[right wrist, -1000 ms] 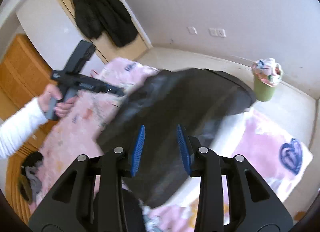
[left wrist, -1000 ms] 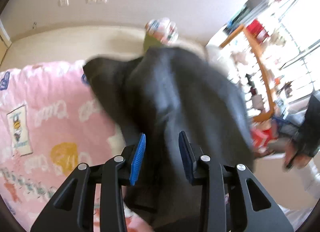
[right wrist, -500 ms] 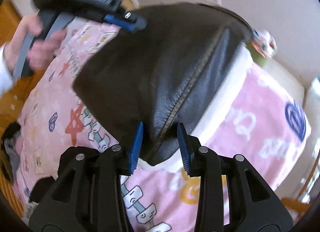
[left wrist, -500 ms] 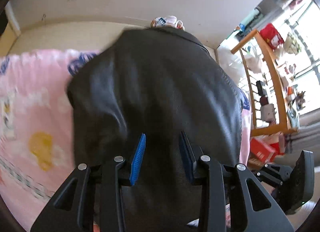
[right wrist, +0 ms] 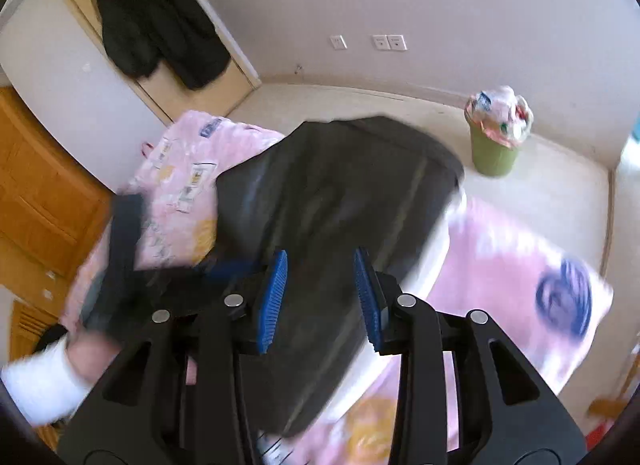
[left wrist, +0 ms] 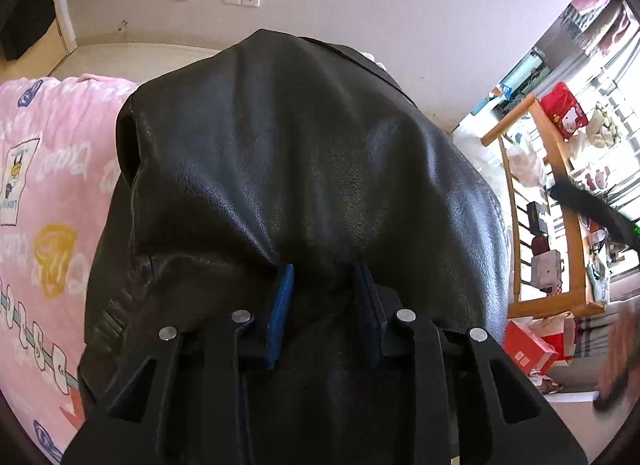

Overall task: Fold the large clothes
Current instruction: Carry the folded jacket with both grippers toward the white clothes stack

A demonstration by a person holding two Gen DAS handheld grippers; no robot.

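Observation:
A black leather jacket (left wrist: pixel 304 169) lies on the pink printed bed cover (left wrist: pixel 52 185). In the left wrist view it fills the middle, and its leather bunches up between the blue pads of my left gripper (left wrist: pixel 325 297), which stand apart with the fold between them. In the right wrist view the jacket (right wrist: pixel 340 201) is blurred and lies ahead of my right gripper (right wrist: pixel 320 285), whose pads stand apart with nothing held. The left gripper (right wrist: pixel 120 249) shows there at the left, blurred, held by a hand in a white sleeve.
A green bin (right wrist: pixel 496 145) full of rubbish stands on the floor by the far wall. Dark coats (right wrist: pixel 160 33) hang on a door. A wooden shelf rack (left wrist: pixel 560 217) with red boxes stands right of the bed. The pink cover (right wrist: pixel 520 265) spreads right of the jacket.
The jacket has come down from the air onto the bed. My right gripper has pulled up and back from it; the left gripper stays low, with leather between its pads.

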